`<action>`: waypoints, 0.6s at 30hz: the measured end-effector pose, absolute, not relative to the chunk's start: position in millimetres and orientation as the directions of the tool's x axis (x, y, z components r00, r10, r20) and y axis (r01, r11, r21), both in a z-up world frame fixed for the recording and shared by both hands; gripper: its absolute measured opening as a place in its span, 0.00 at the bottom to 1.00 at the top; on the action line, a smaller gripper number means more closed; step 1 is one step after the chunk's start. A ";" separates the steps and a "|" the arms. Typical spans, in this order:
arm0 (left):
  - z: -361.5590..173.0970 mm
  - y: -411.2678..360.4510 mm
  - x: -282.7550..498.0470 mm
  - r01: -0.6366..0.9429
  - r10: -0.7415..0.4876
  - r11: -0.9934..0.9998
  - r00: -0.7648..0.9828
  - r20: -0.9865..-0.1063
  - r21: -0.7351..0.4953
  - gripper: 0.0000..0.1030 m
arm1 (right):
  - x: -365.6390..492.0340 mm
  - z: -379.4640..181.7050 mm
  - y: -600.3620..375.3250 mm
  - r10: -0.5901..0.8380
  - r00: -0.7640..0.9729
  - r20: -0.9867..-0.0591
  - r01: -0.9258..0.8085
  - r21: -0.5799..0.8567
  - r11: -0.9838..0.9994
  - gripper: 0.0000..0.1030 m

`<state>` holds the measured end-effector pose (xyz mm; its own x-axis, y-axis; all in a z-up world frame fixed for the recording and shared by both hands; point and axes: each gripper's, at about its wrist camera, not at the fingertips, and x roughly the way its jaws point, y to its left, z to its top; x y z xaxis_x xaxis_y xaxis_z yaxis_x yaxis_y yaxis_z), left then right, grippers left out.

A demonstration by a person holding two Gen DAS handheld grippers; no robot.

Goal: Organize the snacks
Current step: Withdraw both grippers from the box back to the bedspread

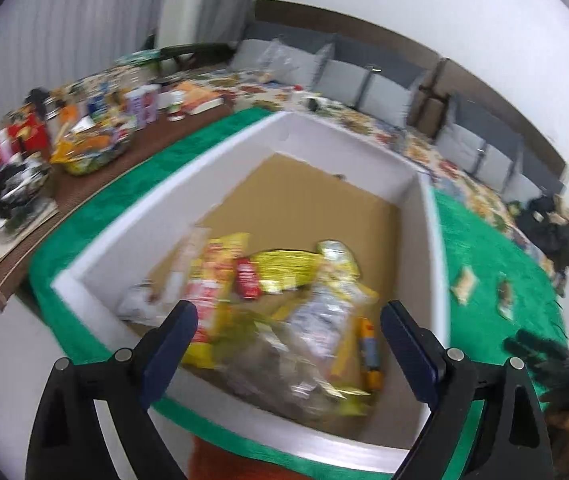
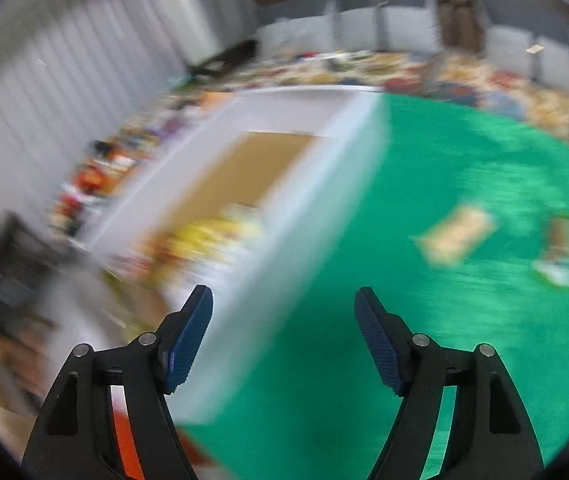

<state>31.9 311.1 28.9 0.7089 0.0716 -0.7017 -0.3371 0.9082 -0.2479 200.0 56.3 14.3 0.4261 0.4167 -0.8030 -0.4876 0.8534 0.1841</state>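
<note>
two grippers are up over the green cloth (image 2: 464,352), and the white box (image 1: 424,208) on it is the thing to steer by. the left gripper (image 1: 288,316) hangs above the near end of the box, its blue-padded fingers (image 1: 172,344) spread wide apart with nothing between them. under it, inside the box, a heap of snack packets (image 1: 284,304) in yellow, red and clear wrap fills the near end; the far end shows bare brown cardboard floor (image 1: 304,196) up to the far wall. the right gripper (image 2: 284,308) is out past the right wall of the box, straddling the line of that wall, fingers also wide apart and holding nothing. its view is badly smeared, so the box edge looks soft. right of the box, well clear of its wall, two small packets lie flat on the cloth: a tan one (image 2: 458,238) and, farther right, a darker one (image 2: 558,252). between them and the box wall the cloth is open green. left of the box, past the cloth's edge, a brown table (image 1: 44,216) carries a crowd of boxes, bags and cans.
</note>
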 end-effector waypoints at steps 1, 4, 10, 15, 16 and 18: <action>34.0 298.7 33.3 -0.317 0.059 0.916 0.714 -0.697 -0.247 0.91 | 199.0 -1.2 27.7 0.339 0.456 -0.823 -0.451 0.115 0.885 0.74; 46.2 253.0 46.0 -0.214 -0.006 0.947 0.736 -0.677 -0.241 0.91 | 196.2 -36.4 -50.6 0.178 0.484 -0.857 -0.318 0.018 0.948 0.74; 46.5 146.4 83.6 0.018 -0.164 0.976 0.716 -0.679 -0.216 0.96 | 179.1 -62.3 -170.6 -0.004 0.551 -0.834 -0.077 -0.056 0.995 0.74; 6.5 68.5 122.5 0.125 -0.205 0.979 0.597 -0.775 -0.162 0.96 | 175.7 -63.8 -195.3 -0.024 0.584 -0.812 0.004 -0.027 1.000 0.74; -2.0 57.8 126.0 0.135 -0.208 0.978 0.576 -0.790 -0.159 0.96 | 173.8 -65.2 -196.8 -0.021 0.583 -0.812 0.011 -0.018 1.000 0.74; -18.6 41.8 136.3 0.154 -0.213 0.976 0.535 -0.818 -0.153 0.96 | 168.6 -67.6 -202.9 -0.010 0.576 -0.817 0.007 -0.008 1.000 0.74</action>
